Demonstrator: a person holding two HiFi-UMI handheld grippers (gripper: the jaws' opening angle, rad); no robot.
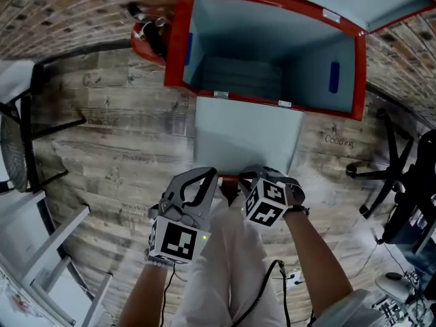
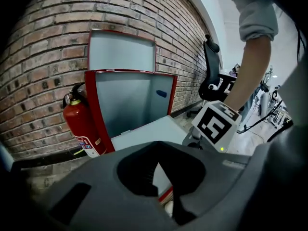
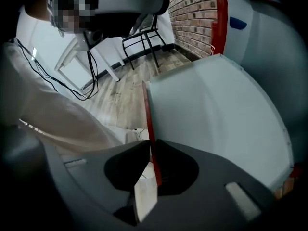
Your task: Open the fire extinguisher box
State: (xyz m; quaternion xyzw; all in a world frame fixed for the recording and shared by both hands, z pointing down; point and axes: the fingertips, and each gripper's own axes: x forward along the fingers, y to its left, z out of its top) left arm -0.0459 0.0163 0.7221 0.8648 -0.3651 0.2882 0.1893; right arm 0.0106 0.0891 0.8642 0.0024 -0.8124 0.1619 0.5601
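Fire extinguisher box [image 1: 178, 46] on the floor [image 1: 116, 142] against a brick wall [image 1: 61, 5], already open: the lid [image 1: 392, 2] stands raised and the front door [image 1: 245, 138] lies folded down toward the person, exposing what looks like an empty interior. The right gripper [image 1: 248, 180] is clamped on the door's red near edge, which passes between its jaws. The left gripper [image 1: 208, 180], just beside it, appears closed on the same edge. Holding at the edge farthest from the hinge probably gives the most leverage and control over the door. A fire extinguisher [image 1: 148, 38] stands outside the box, at its left.
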